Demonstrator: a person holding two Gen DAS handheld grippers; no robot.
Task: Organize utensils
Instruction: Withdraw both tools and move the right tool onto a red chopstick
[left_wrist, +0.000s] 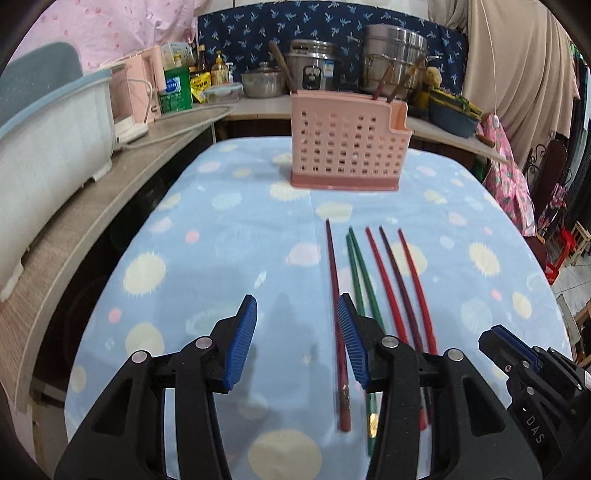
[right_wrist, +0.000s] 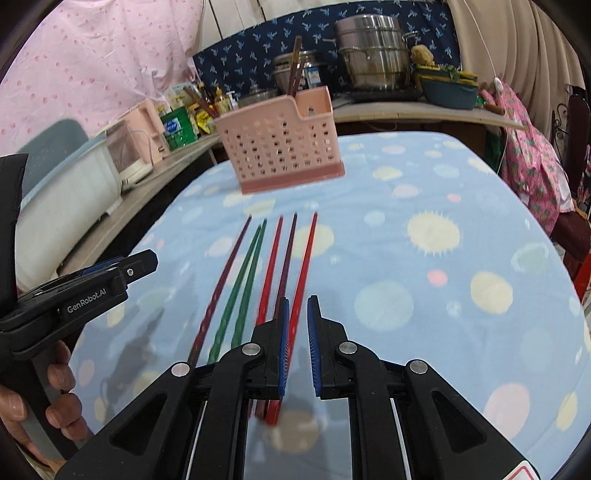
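Note:
Several chopsticks lie side by side on the blue spotted cloth: a dark red one, two green ones, two bright red ones and a dark maroon one. They also show in the right wrist view. A pink perforated holder stands upright behind them with a few chopsticks in it; it also shows in the right wrist view. My left gripper is open, low over the near ends, its right finger between the dark red and green sticks. My right gripper is narrowly open above the rightmost red stick, holding nothing.
A wooden side shelf on the left carries a white basin and a pink appliance. Pots, bottles and a blue bowl stand on the counter behind. Chairs and pink fabric are at the right edge of the table.

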